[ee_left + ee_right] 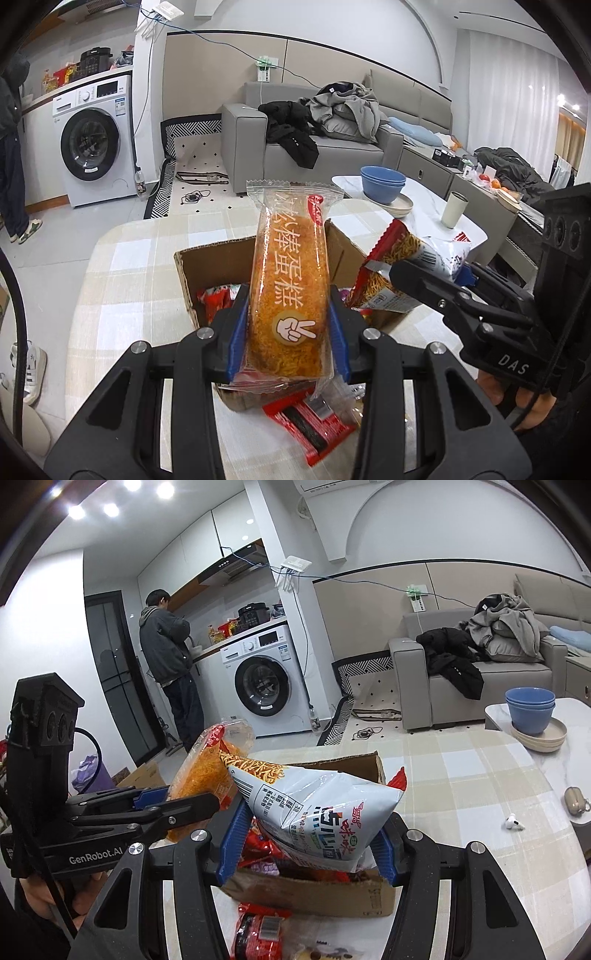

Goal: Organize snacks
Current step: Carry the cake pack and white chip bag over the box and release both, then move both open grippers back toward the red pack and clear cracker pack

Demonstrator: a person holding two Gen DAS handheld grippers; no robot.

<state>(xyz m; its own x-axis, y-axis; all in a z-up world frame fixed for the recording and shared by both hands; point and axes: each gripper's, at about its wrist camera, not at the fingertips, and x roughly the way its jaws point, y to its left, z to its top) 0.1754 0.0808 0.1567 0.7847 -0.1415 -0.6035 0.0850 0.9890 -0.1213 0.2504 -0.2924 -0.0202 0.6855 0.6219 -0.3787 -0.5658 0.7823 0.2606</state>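
A: Left gripper [288, 332] clamps the floss cake bar [288, 288], long axis running away from me, over the cardboard box [207, 258].

B: Right gripper [306, 834] pinches the noodle snack bag [317, 805], puffy, just beside. Box lies directly below both; left nearer.

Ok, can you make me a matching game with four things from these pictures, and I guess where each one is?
Things:
1. orange cake bar
2. white noodle snack bag
3. blue bowls
4. white earbud

Places:
A. stacked on a beige plate
B. lying loose on the checked tablecloth
C. squeezed in the left gripper
D. squeezed in the right gripper, over the cardboard box

Right pairs: 1-C, 2-D, 3-A, 4-B
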